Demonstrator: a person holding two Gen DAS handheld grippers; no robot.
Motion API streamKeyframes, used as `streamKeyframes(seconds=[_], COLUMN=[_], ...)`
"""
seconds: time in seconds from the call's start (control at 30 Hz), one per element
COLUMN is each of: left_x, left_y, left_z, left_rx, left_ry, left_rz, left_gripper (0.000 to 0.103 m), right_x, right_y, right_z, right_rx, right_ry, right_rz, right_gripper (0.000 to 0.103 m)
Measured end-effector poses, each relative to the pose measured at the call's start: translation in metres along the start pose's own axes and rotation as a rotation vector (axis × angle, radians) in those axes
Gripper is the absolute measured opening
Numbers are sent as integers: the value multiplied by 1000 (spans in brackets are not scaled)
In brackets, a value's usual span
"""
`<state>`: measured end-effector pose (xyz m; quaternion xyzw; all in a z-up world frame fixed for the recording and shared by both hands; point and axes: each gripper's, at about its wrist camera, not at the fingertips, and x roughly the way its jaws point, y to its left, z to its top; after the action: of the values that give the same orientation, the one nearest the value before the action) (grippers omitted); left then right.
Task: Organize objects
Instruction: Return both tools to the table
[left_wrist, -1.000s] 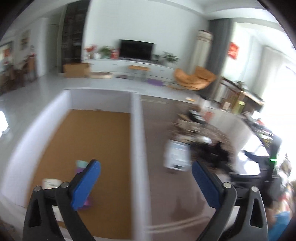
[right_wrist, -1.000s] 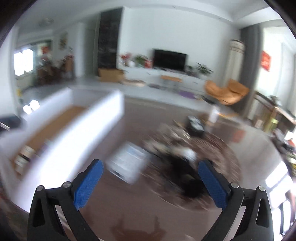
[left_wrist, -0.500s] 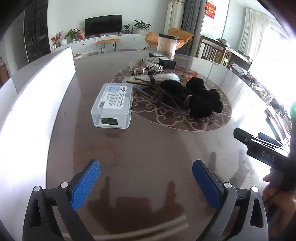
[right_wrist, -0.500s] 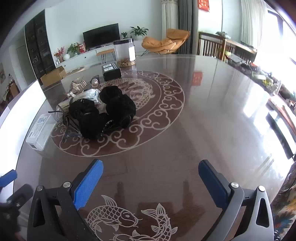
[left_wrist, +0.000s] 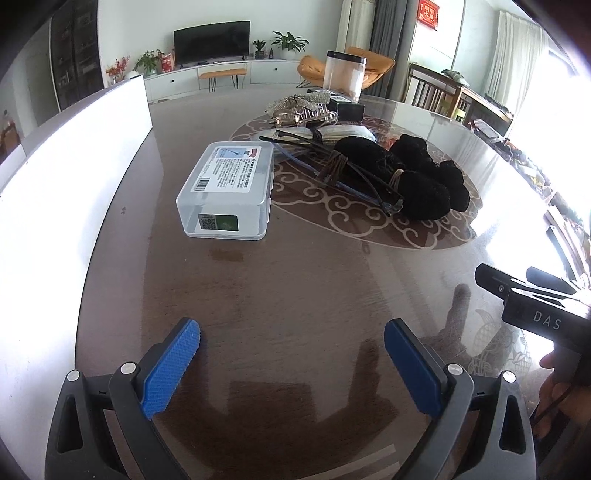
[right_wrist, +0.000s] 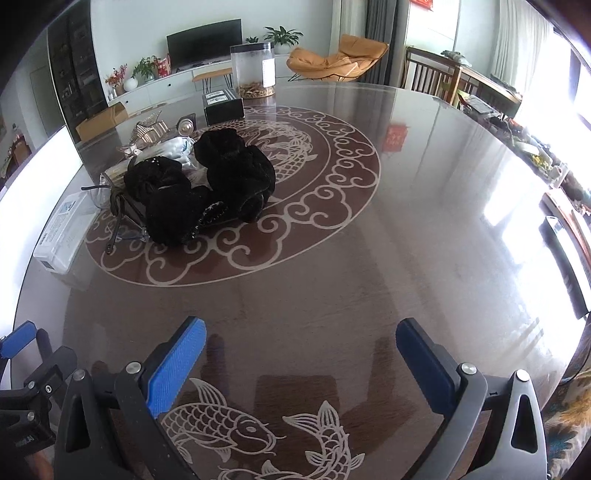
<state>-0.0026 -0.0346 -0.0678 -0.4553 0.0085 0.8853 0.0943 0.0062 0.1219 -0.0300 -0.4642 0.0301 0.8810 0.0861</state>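
A clear plastic box (left_wrist: 229, 188) with a printed label lies on the round brown table (left_wrist: 295, 295), left of a heap of black fabric items (left_wrist: 413, 173) tangled with dark-framed glasses (left_wrist: 332, 162). Silvery accessories (left_wrist: 299, 109) and a small black box (left_wrist: 347, 109) lie behind the heap. My left gripper (left_wrist: 291, 365) hovers open over bare table, well short of the box. My right gripper (right_wrist: 301, 363) is open too, over the fish pattern near the table's front edge. From the right wrist, the black heap (right_wrist: 207, 188) and the clear box (right_wrist: 64, 236) sit far left.
A white wall-like panel (left_wrist: 55, 184) borders the table's left side. A tall clear jar (right_wrist: 253, 70) stands at the far edge. The right gripper's body (left_wrist: 535, 314) and a hand (left_wrist: 554, 398) show at the right of the left wrist view. Wide bare tabletop (right_wrist: 424, 240) lies to the right.
Both views swung from a white-walled, cork-floored box down onto the table a second ago. Over the last half second both grippers have barely moved and stay open.
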Motion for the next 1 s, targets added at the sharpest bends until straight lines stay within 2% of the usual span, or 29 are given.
streamKeyframes(seconds=[0.4,0.6,0.83,1.0], left_x=[1,0,-6,-20], left_y=[-8,-9,-8,4], left_z=[-1,-2,-7,-6], left_rx=[55,57,75,49], left_ry=[25,26,47,60], left_rz=[46,44,20,-19], left_gripper=[103,103,103,103], right_x=[5,4,4,5], right_y=[1,0,0,0], right_z=[-1,0,0,0], right_rx=[7,7,7,7], right_ry=[33,33,32,31], right_rz=[9,9,9,10], right_gripper=[103,103,103,103])
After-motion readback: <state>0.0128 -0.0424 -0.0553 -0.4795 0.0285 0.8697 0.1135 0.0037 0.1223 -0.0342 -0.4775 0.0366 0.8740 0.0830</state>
